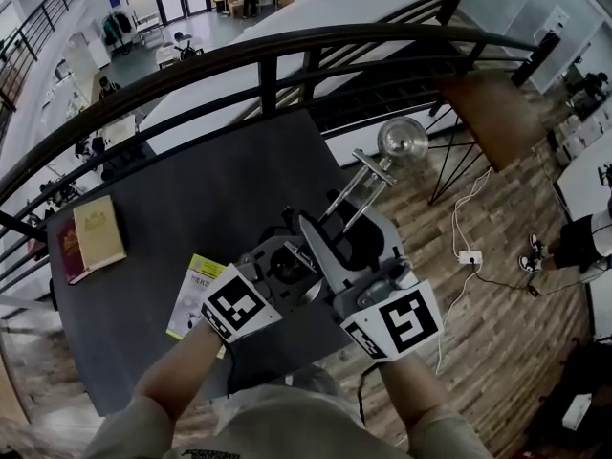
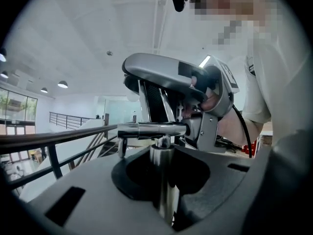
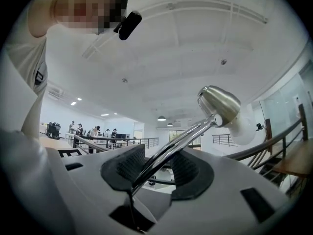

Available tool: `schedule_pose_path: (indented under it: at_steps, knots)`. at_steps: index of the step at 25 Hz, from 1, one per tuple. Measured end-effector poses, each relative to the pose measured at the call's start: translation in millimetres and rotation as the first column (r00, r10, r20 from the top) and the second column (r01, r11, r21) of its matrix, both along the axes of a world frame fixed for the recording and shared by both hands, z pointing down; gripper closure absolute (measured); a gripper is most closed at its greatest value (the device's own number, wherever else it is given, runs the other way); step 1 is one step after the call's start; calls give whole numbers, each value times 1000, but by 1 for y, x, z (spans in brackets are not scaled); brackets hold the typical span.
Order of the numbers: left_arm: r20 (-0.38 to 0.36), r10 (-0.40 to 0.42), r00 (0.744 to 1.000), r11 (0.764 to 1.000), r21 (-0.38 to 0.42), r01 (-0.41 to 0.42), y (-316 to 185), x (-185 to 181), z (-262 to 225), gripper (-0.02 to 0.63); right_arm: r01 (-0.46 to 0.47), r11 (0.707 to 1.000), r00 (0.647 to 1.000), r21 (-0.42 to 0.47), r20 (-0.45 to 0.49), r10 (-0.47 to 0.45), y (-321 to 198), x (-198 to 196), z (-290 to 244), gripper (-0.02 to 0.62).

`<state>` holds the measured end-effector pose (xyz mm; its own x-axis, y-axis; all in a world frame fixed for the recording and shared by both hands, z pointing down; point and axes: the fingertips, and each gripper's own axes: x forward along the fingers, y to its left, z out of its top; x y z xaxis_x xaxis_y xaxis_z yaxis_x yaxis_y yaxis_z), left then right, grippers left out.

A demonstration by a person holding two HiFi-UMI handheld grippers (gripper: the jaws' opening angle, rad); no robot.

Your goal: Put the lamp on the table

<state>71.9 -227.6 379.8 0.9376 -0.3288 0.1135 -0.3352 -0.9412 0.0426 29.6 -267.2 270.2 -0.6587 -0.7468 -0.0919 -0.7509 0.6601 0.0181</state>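
Observation:
The chrome lamp is held between both grippers above the right part of the dark table. Its round head points up and to the right, past the table's edge. My left gripper is shut on a chrome post of the lamp, under a short cross bar. My right gripper is shut on the lamp's twin-rod arm, which crosses slantwise between the pads up to the lamp head. The lamp's base is hidden behind the grippers.
A tan book on a red one lies at the table's left, and a yellow-green booklet lies near my left hand. A black railing runs behind the table. A white power strip with its cable lies on the wooden floor to the right.

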Motion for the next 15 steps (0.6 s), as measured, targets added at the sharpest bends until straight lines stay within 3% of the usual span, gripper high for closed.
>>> schedule_pose_path:
  at_steps: [8, 15]
  knots:
    - [-20, 6, 1000, 999, 33, -6, -89, 16, 9, 538, -18, 999, 999, 37, -32, 19, -86, 15, 9, 430]
    - [1, 14, 1000, 999, 35, -14, -147, 26, 56, 538, -27, 999, 999, 27, -34, 28, -146, 27, 57, 426]
